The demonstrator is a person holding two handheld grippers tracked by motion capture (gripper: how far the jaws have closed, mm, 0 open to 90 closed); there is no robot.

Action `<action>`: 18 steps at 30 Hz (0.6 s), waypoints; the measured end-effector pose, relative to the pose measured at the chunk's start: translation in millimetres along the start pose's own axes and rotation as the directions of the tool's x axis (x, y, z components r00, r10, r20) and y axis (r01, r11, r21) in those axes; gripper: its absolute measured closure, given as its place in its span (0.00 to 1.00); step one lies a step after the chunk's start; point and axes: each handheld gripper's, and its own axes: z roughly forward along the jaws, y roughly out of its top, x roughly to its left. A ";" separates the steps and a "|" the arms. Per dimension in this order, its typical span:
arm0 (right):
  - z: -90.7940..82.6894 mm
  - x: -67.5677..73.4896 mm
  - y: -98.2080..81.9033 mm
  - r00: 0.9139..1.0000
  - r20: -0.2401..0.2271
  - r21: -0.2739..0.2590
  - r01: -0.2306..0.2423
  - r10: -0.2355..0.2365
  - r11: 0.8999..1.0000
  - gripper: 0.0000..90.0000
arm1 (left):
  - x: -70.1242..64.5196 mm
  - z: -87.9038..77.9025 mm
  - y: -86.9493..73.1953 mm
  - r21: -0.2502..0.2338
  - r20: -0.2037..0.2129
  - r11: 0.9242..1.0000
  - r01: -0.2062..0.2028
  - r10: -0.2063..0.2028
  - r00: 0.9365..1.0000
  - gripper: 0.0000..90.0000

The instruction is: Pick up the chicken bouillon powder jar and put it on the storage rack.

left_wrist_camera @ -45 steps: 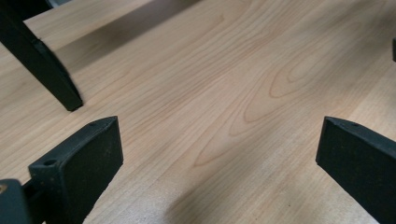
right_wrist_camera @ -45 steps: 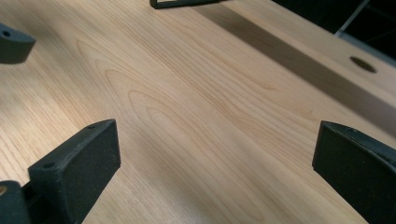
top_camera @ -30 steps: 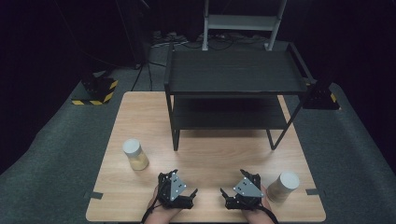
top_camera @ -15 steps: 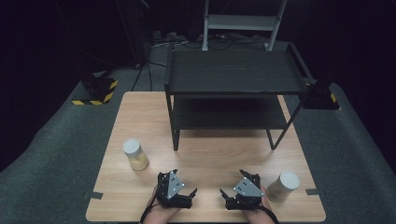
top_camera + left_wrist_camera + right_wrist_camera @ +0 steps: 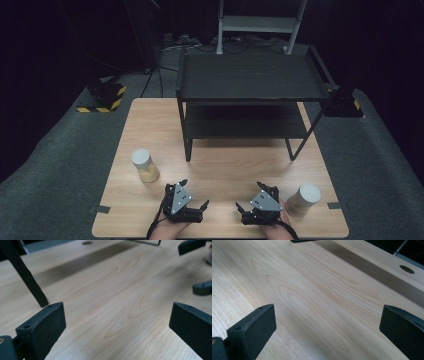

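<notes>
Resting low at the near edge of the wooden table (image 5: 220,165), both grippers sit with jaws spread wide and nothing between them — we read this as the starting pose, before any reach. The left gripper (image 5: 192,210) lies at about 7 o'clock from the table's centre, the right gripper (image 5: 250,212) at about 5 o'clock; each gripper view shows bare wood grain between its two black jaws. The nearest things are two white-capped jars: the left jar (image 5: 144,165) stands at 10 o'clock from the left gripper, a little apart, and the right jar (image 5: 303,199) stands just beside the right gripper at its 3 o'clock. A black two-tier shelf (image 5: 250,85) occupies the far half of the table, at 12 o'clock.

We judge that the next move calls for turning one gripper toward its jar — the jaws already gape enough to straddle it — and lining up level with the jar's body before closing.

Compared with the frame half a second ago, we find no clear change: grippers, jars and shelf keep the same places.
</notes>
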 end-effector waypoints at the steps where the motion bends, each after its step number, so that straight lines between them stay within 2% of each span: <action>1: 0.0 0.0 -0.1 1.000 0.000 -0.001 0.001 -0.001 1.000 0.00 | -0.1 -2.9 1.0 -0.007 -0.001 1.000 0.000 0.000 1.000 0.01; 4: -0.1 0.8 0.0 1.000 0.002 0.000 0.004 -0.004 1.000 0.00 | 0.4 -9.4 1.2 -0.033 -0.007 0.999 -0.008 0.008 1.000 0.01; 18: 0.3 0.9 0.5 1.000 0.001 0.003 0.009 -0.009 1.000 0.00 | 7.1 -26.8 2.7 -0.095 -0.030 0.996 -0.005 0.002 1.000 0.00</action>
